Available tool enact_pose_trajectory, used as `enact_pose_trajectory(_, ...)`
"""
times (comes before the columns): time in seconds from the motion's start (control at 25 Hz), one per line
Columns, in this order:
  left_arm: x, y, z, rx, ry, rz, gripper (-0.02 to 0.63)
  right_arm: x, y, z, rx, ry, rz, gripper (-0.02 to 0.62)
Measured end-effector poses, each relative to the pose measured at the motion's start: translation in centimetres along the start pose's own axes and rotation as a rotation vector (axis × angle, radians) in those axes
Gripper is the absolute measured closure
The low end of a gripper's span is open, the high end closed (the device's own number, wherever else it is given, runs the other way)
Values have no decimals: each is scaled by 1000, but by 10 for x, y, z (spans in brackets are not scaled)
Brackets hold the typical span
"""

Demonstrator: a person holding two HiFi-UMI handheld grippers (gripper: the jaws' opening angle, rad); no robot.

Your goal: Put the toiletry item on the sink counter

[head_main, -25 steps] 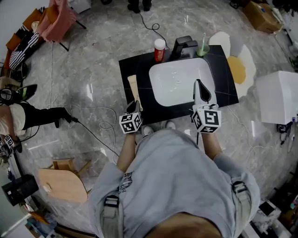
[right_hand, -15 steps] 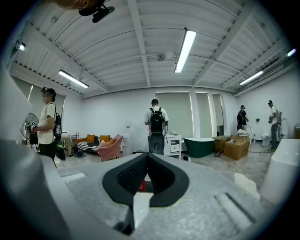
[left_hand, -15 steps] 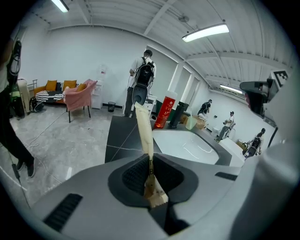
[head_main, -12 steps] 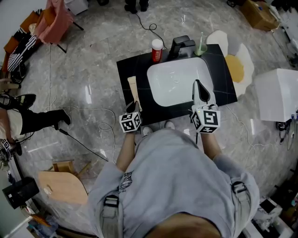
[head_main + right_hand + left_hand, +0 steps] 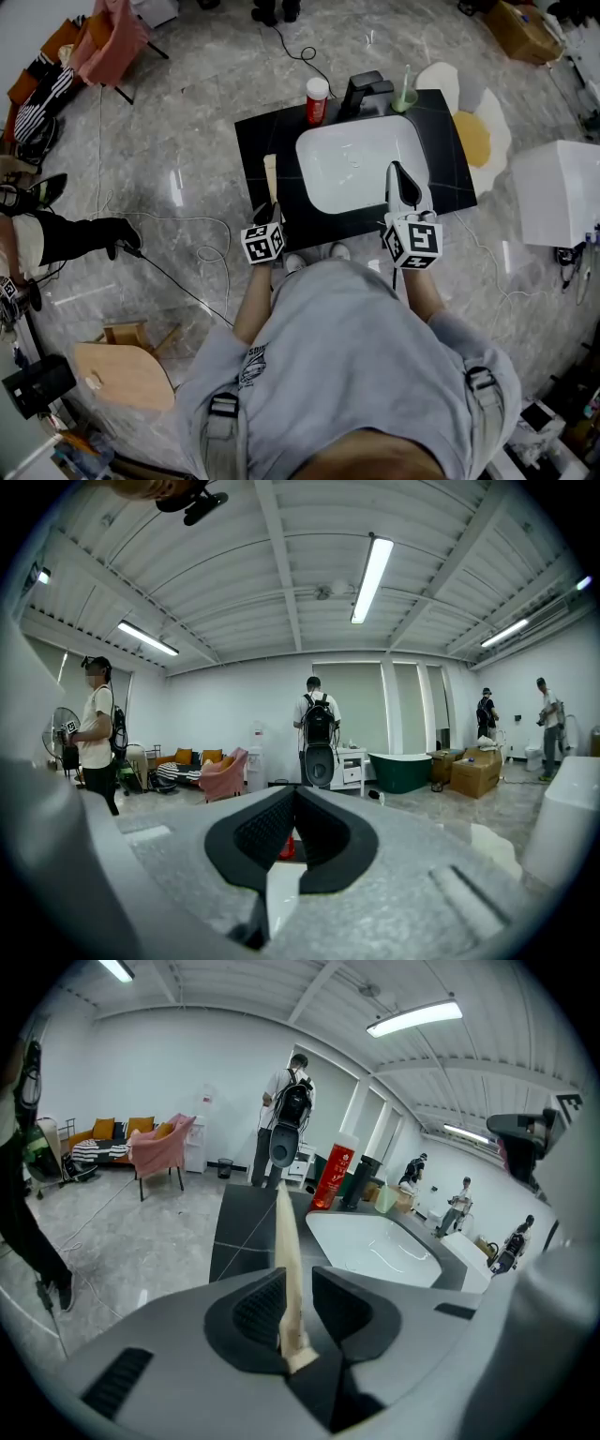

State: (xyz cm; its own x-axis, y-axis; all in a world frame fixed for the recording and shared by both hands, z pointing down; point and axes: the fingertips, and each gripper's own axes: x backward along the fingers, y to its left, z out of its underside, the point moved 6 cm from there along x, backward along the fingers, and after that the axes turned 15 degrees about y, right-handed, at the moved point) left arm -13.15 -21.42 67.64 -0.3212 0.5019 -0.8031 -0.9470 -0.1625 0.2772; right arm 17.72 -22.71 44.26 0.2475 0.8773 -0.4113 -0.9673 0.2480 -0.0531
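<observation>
Left gripper (image 5: 298, 1283), lower centre, is pinching an edge-on beige tube (image 5: 285, 1232), label unreadable, over the black counter (image 5: 236, 1234); right gripper (image 5: 294, 803) is hanging closed, empty.

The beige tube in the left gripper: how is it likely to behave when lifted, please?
The beige tube stands out straight from the left gripper, so it is probably fairly stiff and light. Flat and thin, held at its crimped end, it may twist or slip.

A red bottle (image 5: 319, 100), black faucet (image 5: 367, 92) and green cup (image 5: 407, 99) stand in a row.
</observation>
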Motion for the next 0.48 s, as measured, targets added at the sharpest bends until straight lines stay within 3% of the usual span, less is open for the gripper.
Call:
enact_pose_trajectory(0.08, 0, 1, 2, 0, 12, -6, 522, 1, 1, -1, 0, -1, -3, 592)
enact_pose_trajectory(0.48, 11, -2, -2, 14, -29, -19, 522, -1, 3, 0, 4, 0, -23, 592)
